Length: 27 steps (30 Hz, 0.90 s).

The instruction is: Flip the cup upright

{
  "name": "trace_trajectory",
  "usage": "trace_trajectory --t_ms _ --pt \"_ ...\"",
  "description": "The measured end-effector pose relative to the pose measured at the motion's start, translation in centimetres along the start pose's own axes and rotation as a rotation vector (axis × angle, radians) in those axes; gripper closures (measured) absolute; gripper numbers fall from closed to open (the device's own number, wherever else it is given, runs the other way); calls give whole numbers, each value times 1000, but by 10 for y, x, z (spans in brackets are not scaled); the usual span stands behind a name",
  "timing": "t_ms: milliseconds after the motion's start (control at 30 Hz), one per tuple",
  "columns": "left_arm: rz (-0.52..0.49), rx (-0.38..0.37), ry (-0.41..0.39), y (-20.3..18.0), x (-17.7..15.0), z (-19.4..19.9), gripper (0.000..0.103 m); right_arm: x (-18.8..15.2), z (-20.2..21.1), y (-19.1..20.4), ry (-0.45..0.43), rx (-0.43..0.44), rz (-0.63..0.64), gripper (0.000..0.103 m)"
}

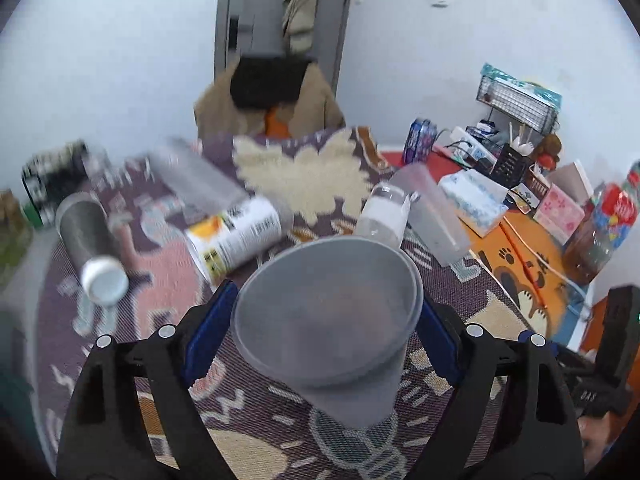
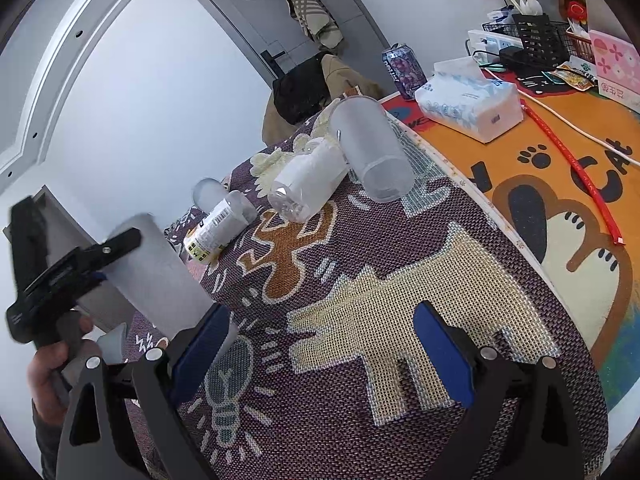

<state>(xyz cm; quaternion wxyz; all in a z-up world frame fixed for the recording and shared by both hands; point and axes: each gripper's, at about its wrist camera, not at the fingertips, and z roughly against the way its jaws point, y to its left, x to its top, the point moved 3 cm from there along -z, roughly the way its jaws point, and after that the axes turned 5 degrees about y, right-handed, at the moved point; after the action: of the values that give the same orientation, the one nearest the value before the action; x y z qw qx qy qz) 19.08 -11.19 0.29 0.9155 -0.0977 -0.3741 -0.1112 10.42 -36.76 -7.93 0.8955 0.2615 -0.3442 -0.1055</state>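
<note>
My left gripper point(image 1: 324, 328) is shut on a frosted grey plastic cup point(image 1: 328, 312), held above the patterned mat with its open mouth facing the camera. In the right wrist view the same cup point(image 2: 156, 276) shows at the left, tilted, clamped by the left gripper point(image 2: 80, 268) in a hand. My right gripper point(image 2: 320, 352) is open and empty, low over the woven mat point(image 2: 360, 280). A second frosted cup point(image 2: 372, 148) lies on its side at the mat's far edge; it also shows in the left wrist view point(image 1: 432, 208).
On the mat lie a clear plastic bottle point(image 2: 308, 184), a yellow-labelled can point(image 2: 212, 232) and a steel tumbler point(image 1: 86, 236). To the right, on the orange cat mat point(image 2: 560, 184), are a tissue pack point(image 2: 472, 100), a drink can point(image 2: 404, 66), cables and baskets.
</note>
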Motion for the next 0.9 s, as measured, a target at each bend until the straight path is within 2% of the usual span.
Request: trace_trajectory --t_ms 100,367,700,767,800,900 --pt "-70 48 -61 -13 -2 16 19 -1 -1 0 -1 -4 0 12" --pt "-170 138 -137 -37 -19 39 19 -6 -1 1 -2 -7 8 12" --pt "-212 153 -117 -56 -46 36 18 -15 4 12 -11 -9 74 7" --pt "-209 144 -106 -58 -50 32 13 -18 4 13 -8 -13 84 7" --pt "-203 146 -107 -59 -52 32 5 -18 4 13 -7 -14 87 7" --pt "-173 112 -111 -56 -55 36 5 -21 6 14 -9 -19 98 7"
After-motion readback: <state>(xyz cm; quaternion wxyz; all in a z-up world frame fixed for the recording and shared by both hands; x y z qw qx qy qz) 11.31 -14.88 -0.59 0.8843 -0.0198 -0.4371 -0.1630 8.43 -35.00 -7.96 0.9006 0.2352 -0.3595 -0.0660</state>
